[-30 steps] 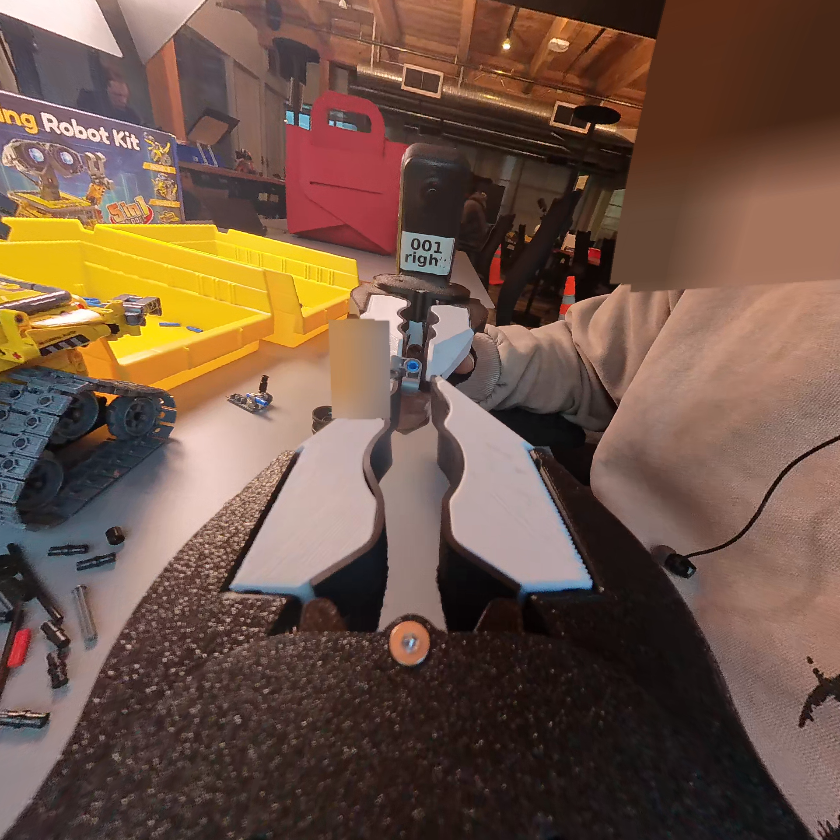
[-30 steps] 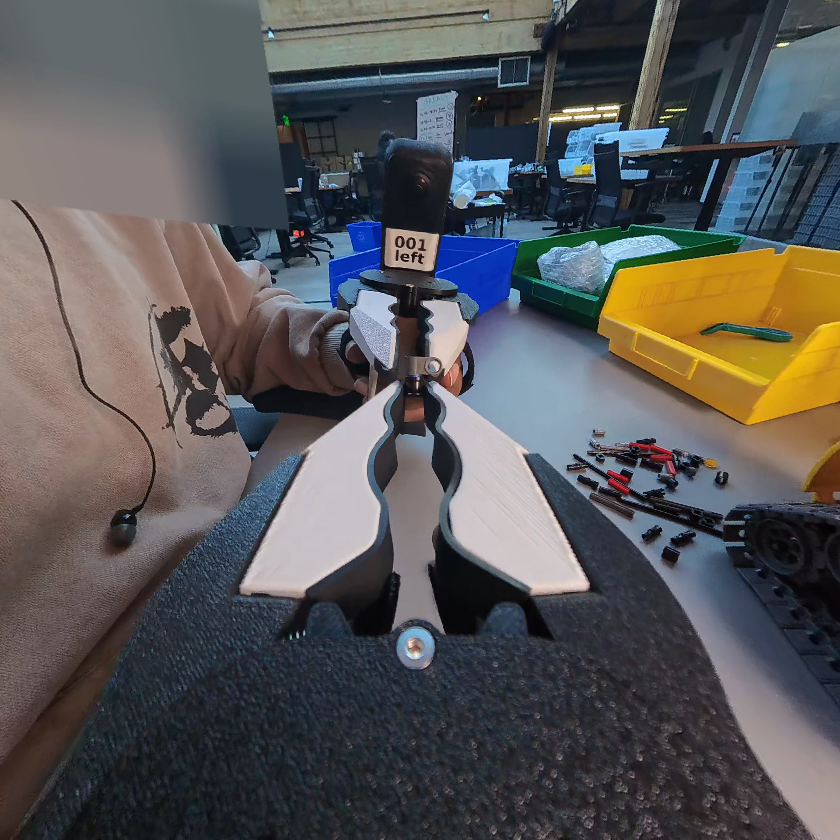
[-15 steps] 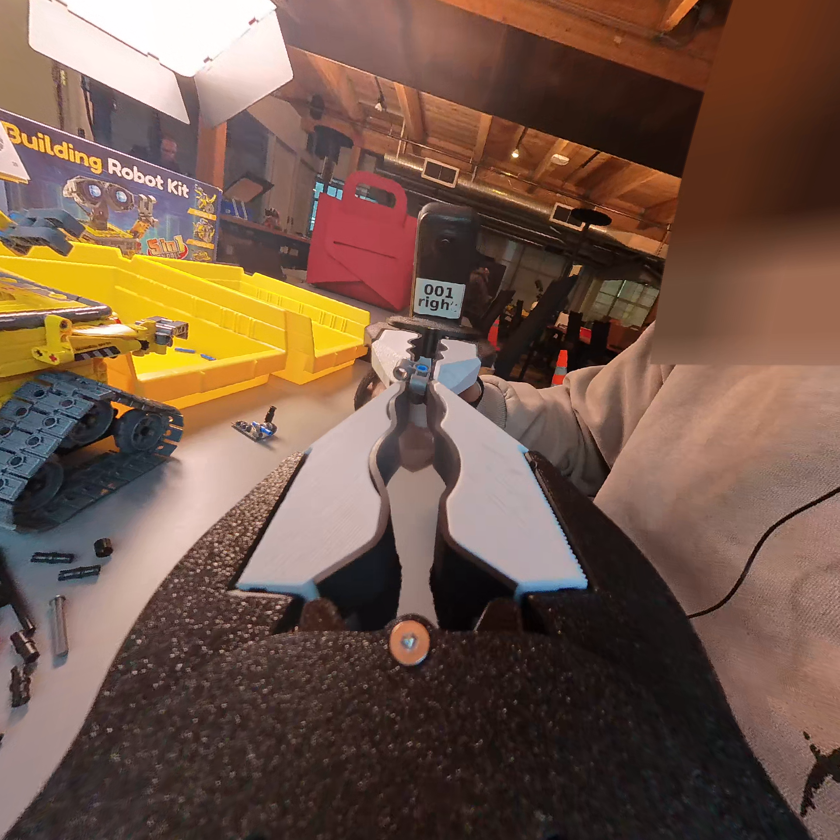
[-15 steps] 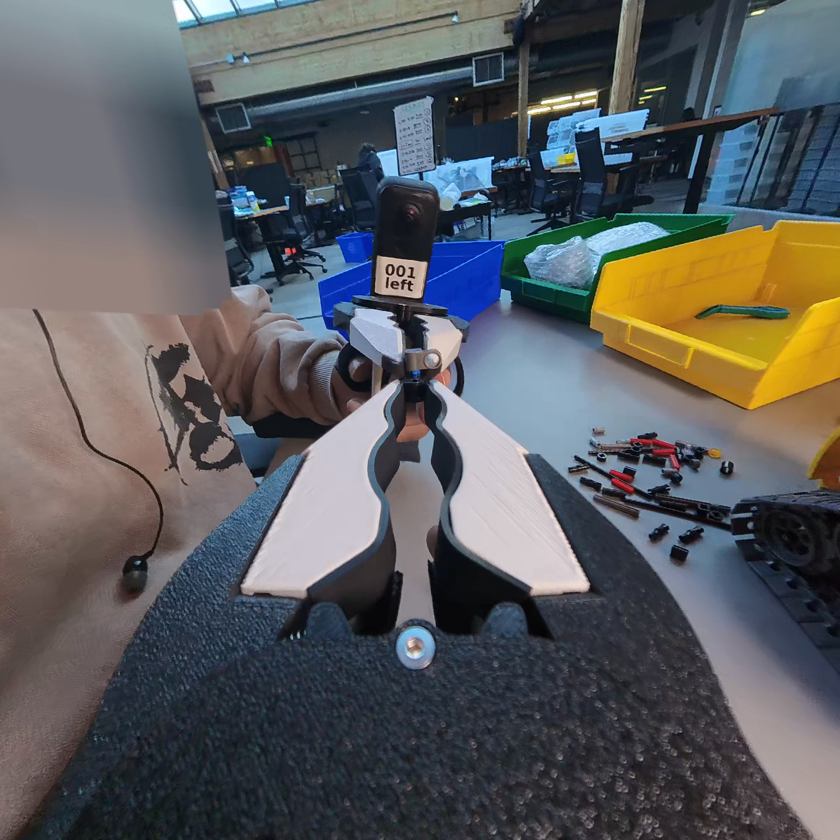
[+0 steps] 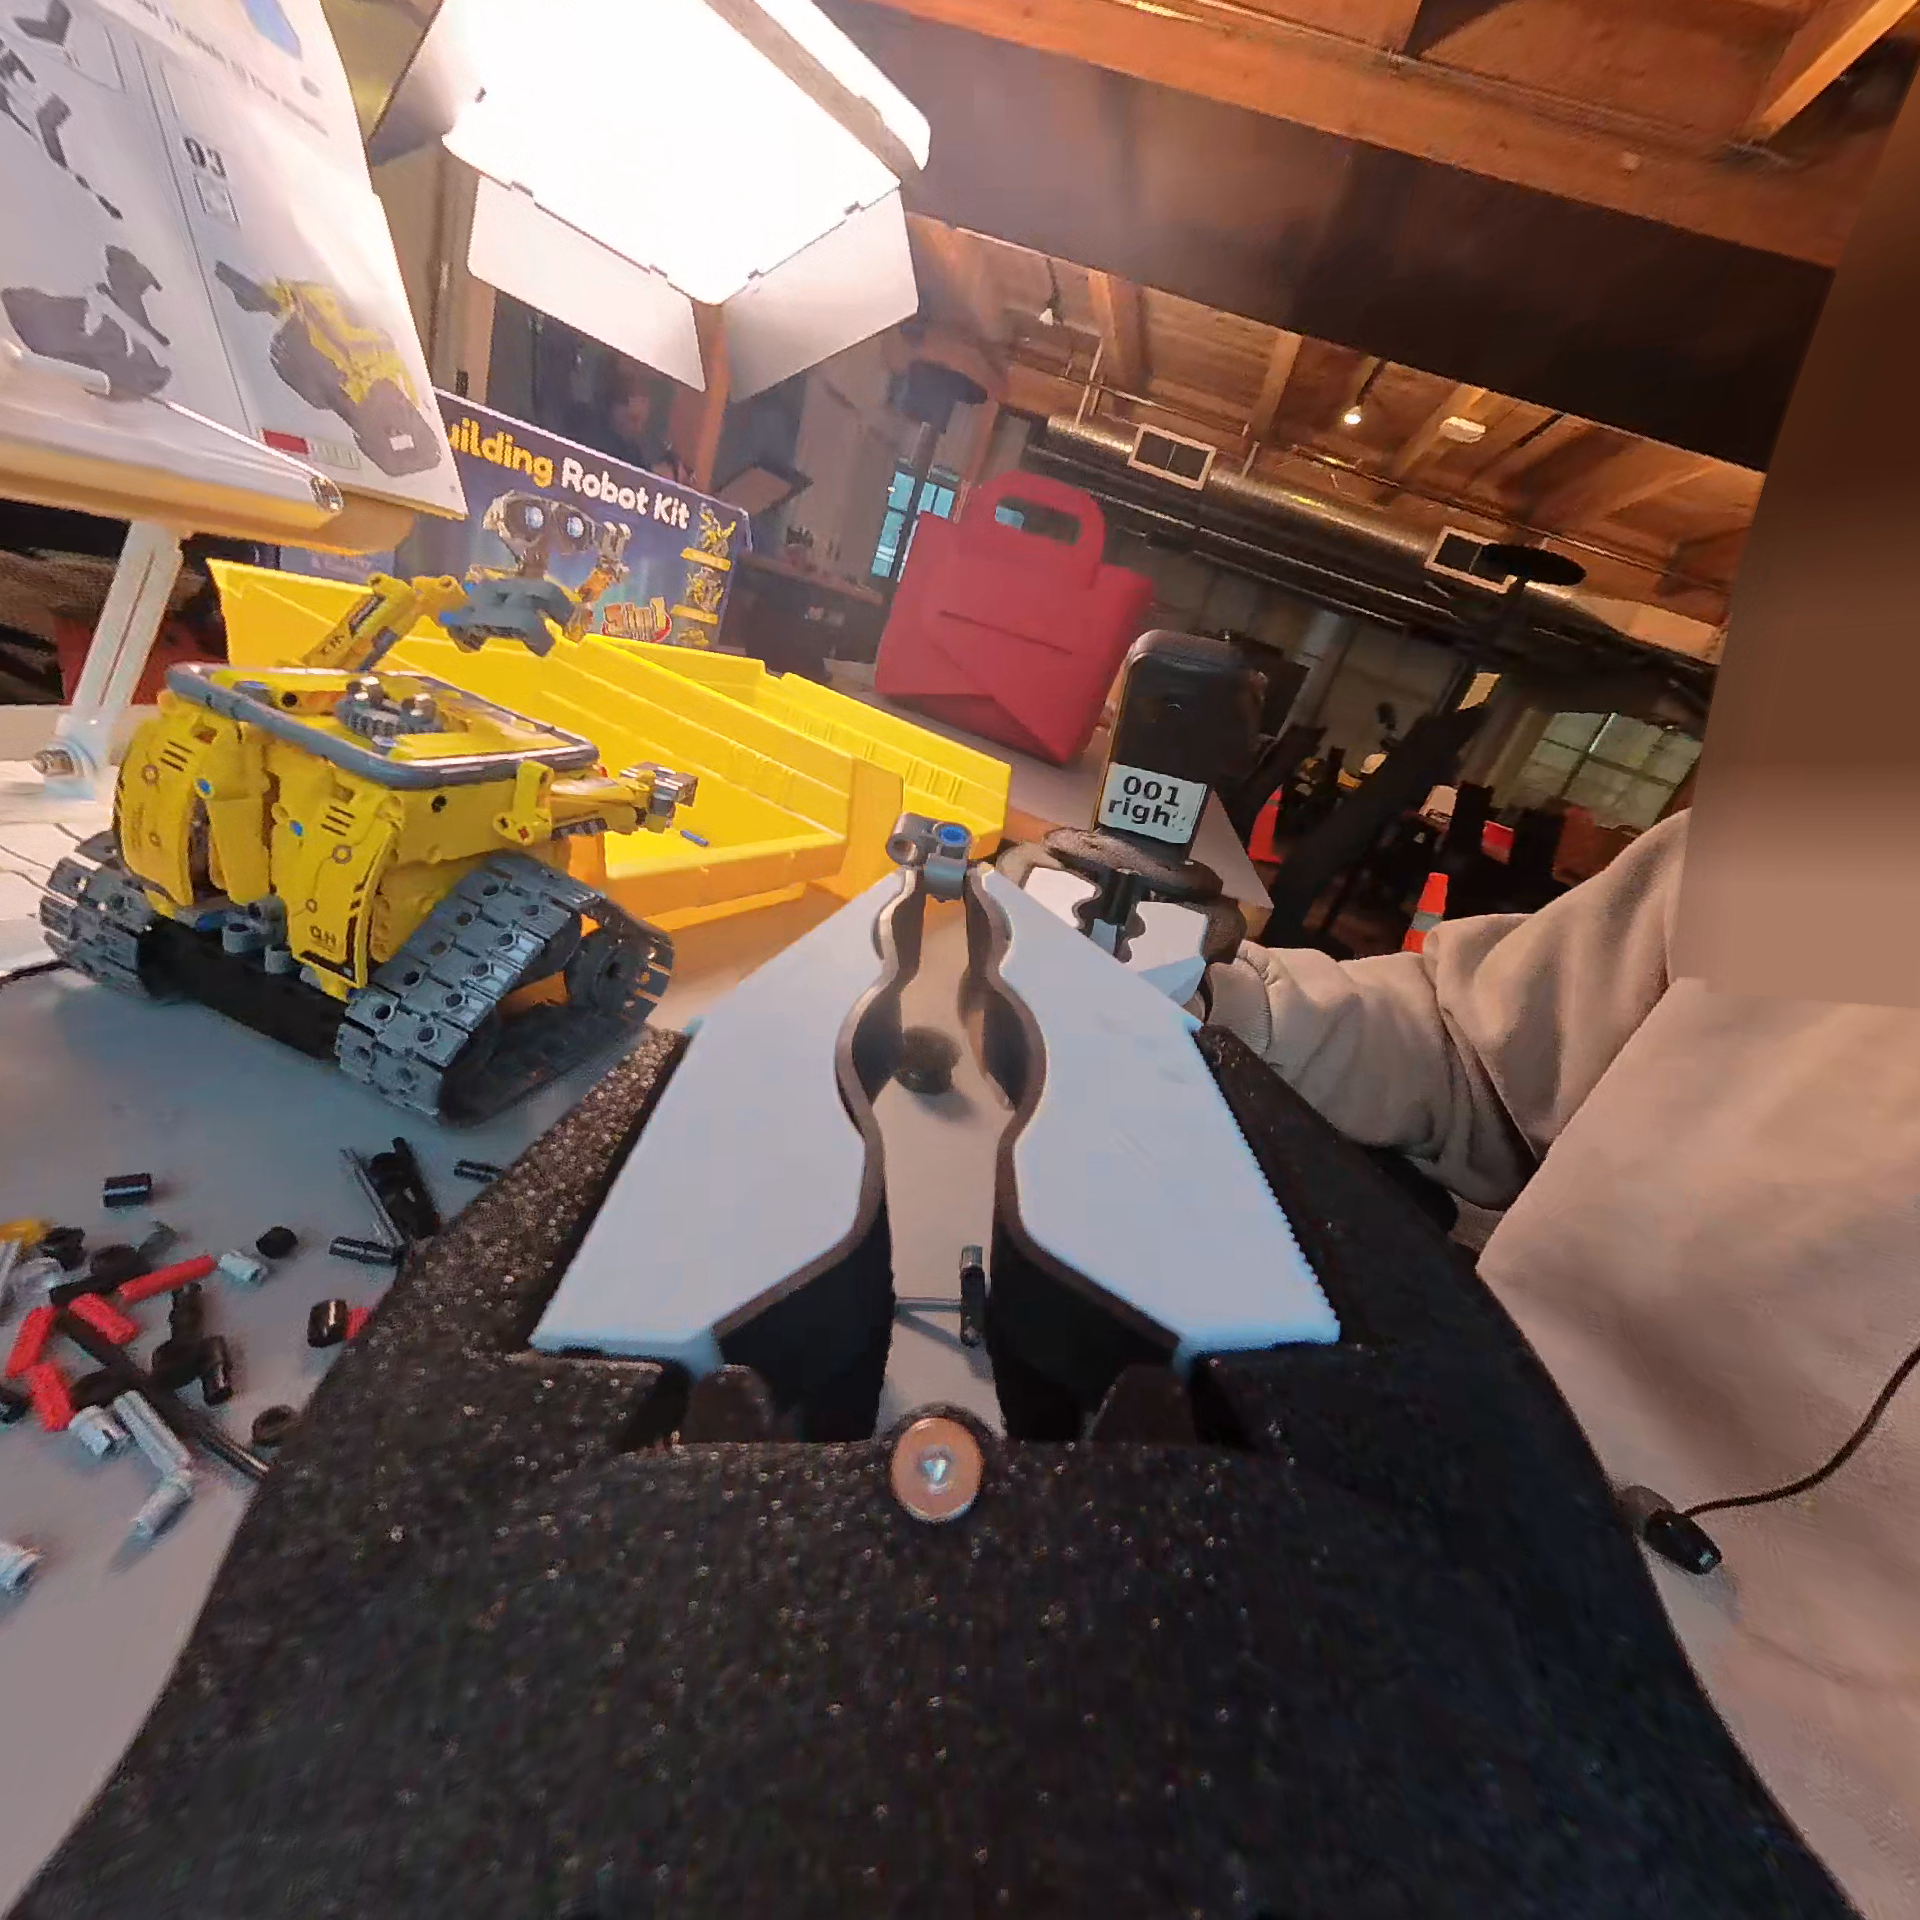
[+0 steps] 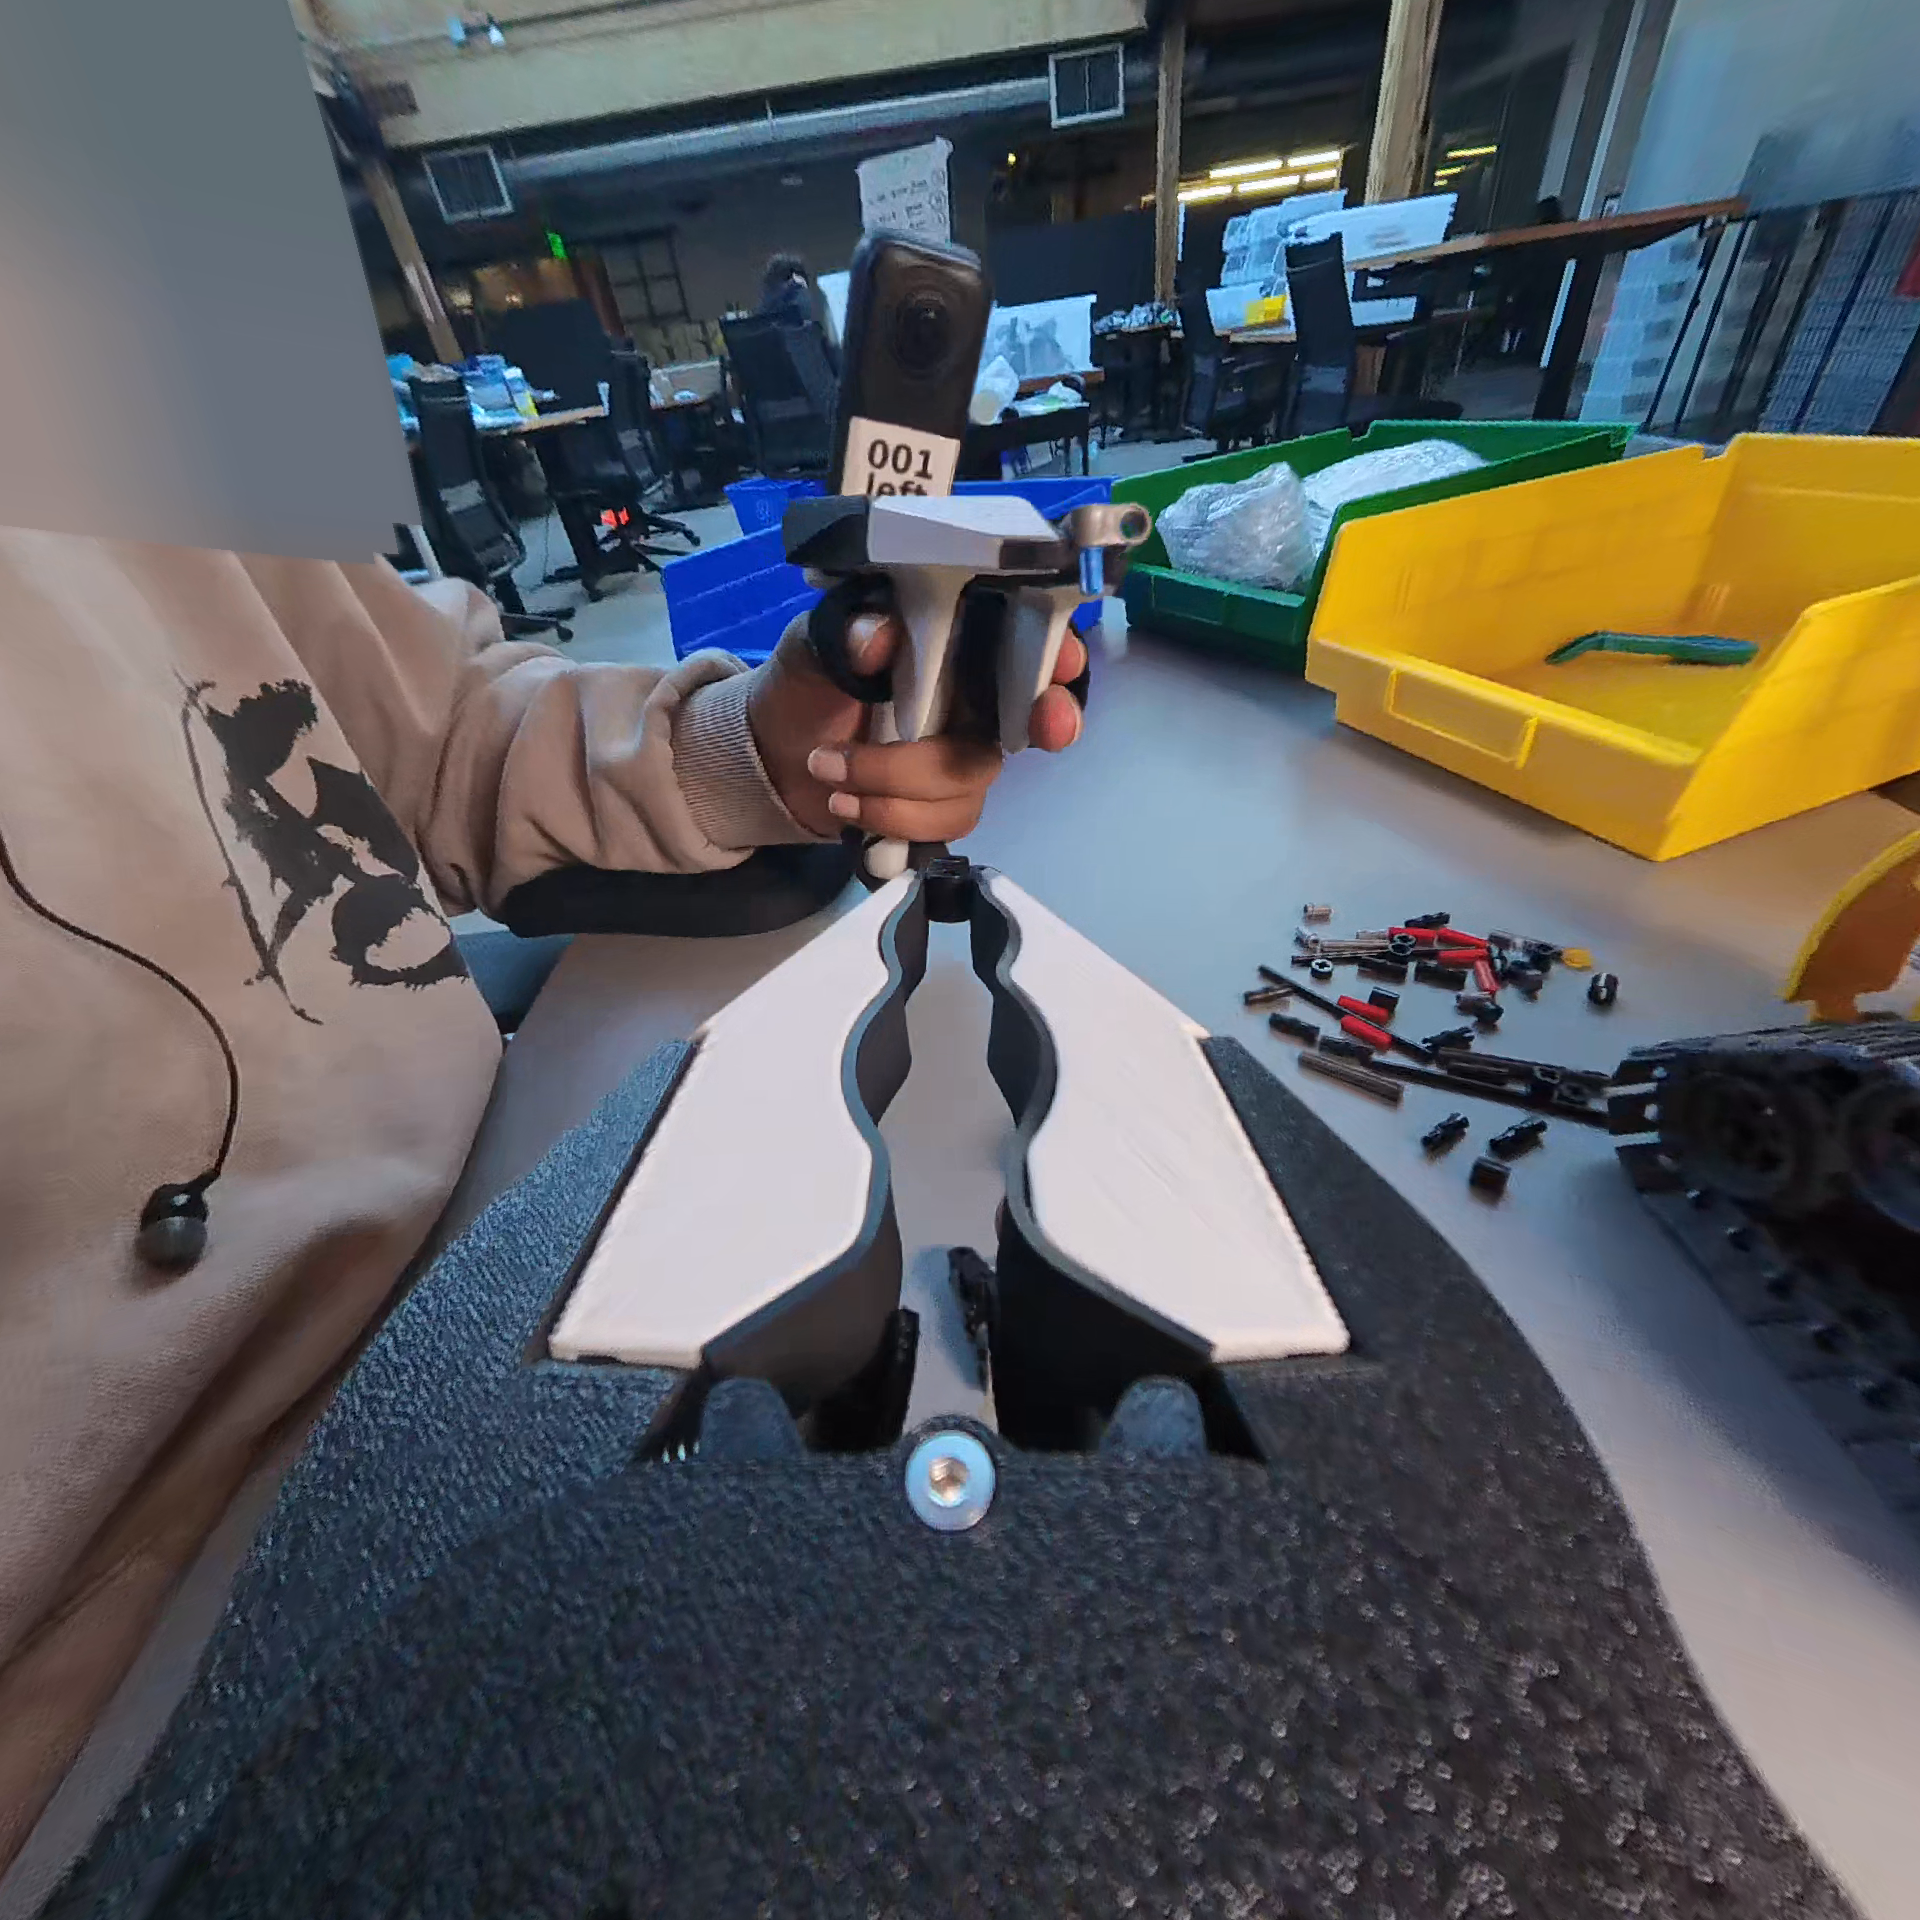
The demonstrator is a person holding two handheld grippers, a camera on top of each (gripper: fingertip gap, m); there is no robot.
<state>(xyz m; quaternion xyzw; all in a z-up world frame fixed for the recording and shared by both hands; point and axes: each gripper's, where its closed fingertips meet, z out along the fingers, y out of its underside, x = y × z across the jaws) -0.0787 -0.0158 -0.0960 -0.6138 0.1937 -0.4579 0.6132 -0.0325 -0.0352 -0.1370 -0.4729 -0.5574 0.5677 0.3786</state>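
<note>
My left gripper (image 5: 940, 883) is shut on a small grey connector with a blue pin (image 5: 932, 847), held in the air to the right of a yellow tracked robot model (image 5: 312, 831). The right wrist view shows the same gripper (image 6: 1081, 551) side-on, with the connector (image 6: 1112, 530) sticking out of its tips. My right gripper (image 6: 948, 899) is shut on a small black piece (image 6: 948, 881), just under the hand that holds the left gripper. It shows farther off in the left wrist view (image 5: 1127, 920).
Loose black, red and grey pieces (image 5: 104, 1320) (image 6: 1434, 997) lie on the grey table. Yellow bins (image 5: 748, 769) (image 6: 1621, 665), a green bin (image 6: 1247, 592), a blue bin (image 6: 727, 592), a red bag (image 5: 1008, 644), a kit box (image 5: 603, 540) and a booklet on a stand (image 5: 187, 260) surround it.
My left gripper closed on the grey connector at the right gripper's tips, then swung away to the left and up with it. The right gripper stays shut on the black piece.
</note>
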